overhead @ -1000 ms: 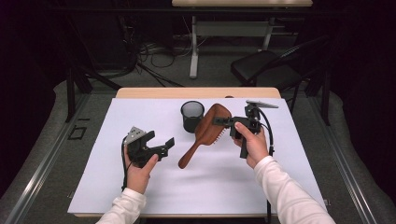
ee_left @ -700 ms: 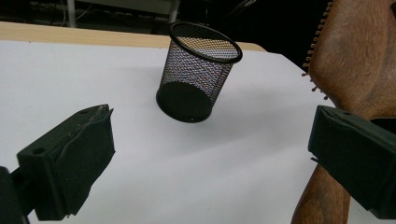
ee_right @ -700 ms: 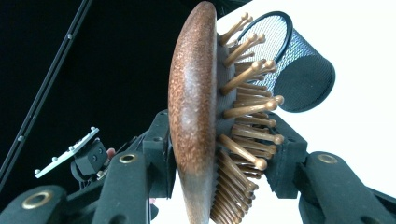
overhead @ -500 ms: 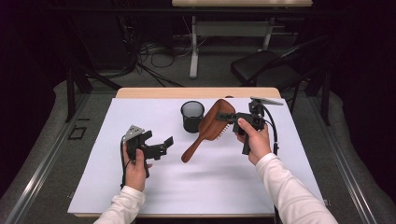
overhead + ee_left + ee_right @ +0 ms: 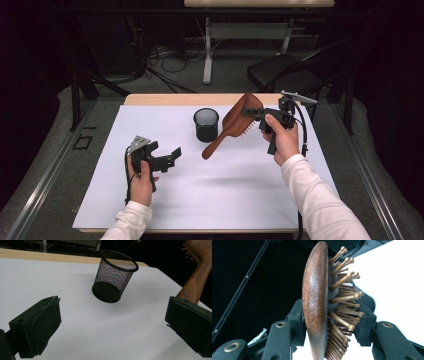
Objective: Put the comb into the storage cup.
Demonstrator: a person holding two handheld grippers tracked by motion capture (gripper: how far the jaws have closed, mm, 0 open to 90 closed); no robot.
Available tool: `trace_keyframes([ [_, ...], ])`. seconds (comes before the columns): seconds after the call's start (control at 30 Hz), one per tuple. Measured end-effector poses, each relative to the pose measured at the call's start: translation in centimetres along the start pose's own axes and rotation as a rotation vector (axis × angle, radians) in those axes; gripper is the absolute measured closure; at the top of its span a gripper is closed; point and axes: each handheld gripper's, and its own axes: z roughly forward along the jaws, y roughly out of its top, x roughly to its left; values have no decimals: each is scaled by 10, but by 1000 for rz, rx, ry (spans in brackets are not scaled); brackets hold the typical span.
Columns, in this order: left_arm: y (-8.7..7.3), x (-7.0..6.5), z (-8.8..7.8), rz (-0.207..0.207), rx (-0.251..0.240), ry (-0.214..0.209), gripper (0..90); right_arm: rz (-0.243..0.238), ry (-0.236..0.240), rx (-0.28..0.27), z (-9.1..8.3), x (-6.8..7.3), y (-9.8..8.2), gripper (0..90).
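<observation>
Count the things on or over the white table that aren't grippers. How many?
2. The black mesh cup stands at the middle back of the white sheet. The wooden hairbrush is held up just right of it by the right gripper.

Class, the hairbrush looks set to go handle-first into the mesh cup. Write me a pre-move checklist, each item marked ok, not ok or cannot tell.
1. Right gripper clamped on the hairbrush head, back and bristle sides: ok.
2. Brush off the table: ok.
3. Mesh cup upright with its mouth open: ok.
4. Cup inside free of other items: ok, judged from the left gripper view.
5. Left gripper open and apart from the cup: ok.
6. Handle tip over the cup's mouth: not ok, it hangs beside the cup.
</observation>
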Motion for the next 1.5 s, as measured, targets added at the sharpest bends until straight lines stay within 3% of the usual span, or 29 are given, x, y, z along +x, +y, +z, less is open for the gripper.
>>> trace_keyframes([
  [0.43,-1,0,0,5,3,-2,3,-3,-43,-81,-11,7,27,517],
  [0.77,-2,-1,0,5,7,-6,3,10,-70,-101,-8,9,40,517],
  [1.5,-3,0,1,-3,15,-4,3,12,-128,-178,-9,9,50,517],
])
